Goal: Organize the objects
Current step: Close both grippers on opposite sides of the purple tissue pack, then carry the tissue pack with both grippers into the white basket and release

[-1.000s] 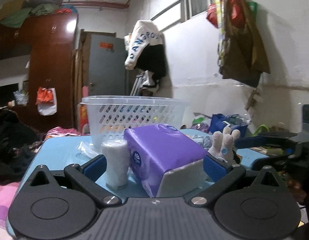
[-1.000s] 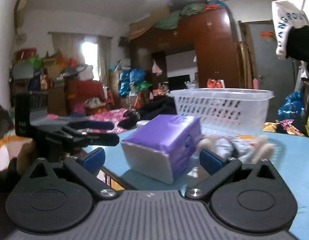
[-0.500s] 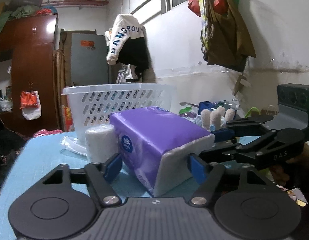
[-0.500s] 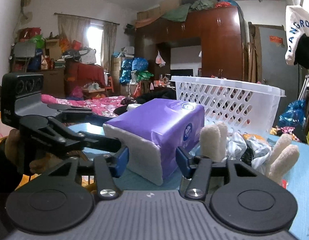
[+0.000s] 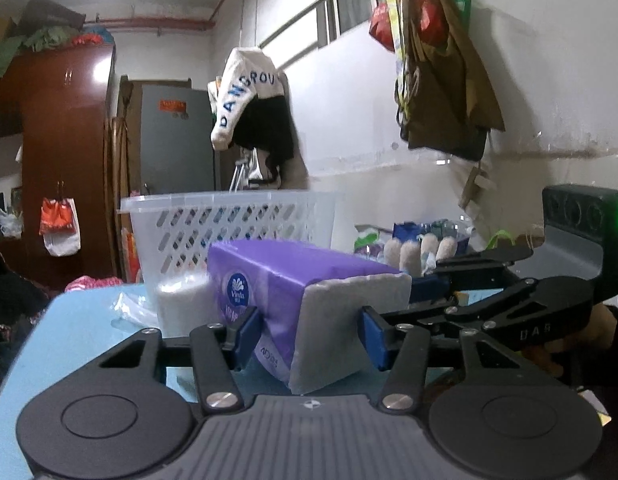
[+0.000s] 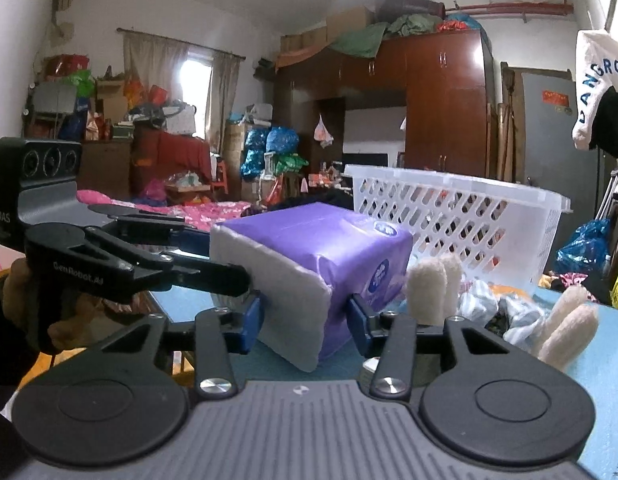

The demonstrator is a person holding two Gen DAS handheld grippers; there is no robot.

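Since both grippers are clamped on the same purple plastic-wrapped tissue pack (image 5: pixel 293 300), this looks like the very start of the tidying, not the end. The left gripper (image 5: pixel 307 330) pinches one white end of the pack and the right gripper (image 6: pixel 305 316) pinches the other, blue pads pressed into the wrap on both sides. The pack sits near the front edge of the light blue table (image 5: pixel 81 320), not yet in the white perforated plastic laundry basket (image 6: pixel 457 220) standing toward the back edge. I can't see anything inside the basket through the holes for sure. Left on the table: a white paper roll (image 5: pixel 181 304) just beside the pack and a cream plush toy (image 6: pixel 433 284) near some crumpled cloth (image 6: pixel 497 308). So pretty much everything's left to sort, I'd say.
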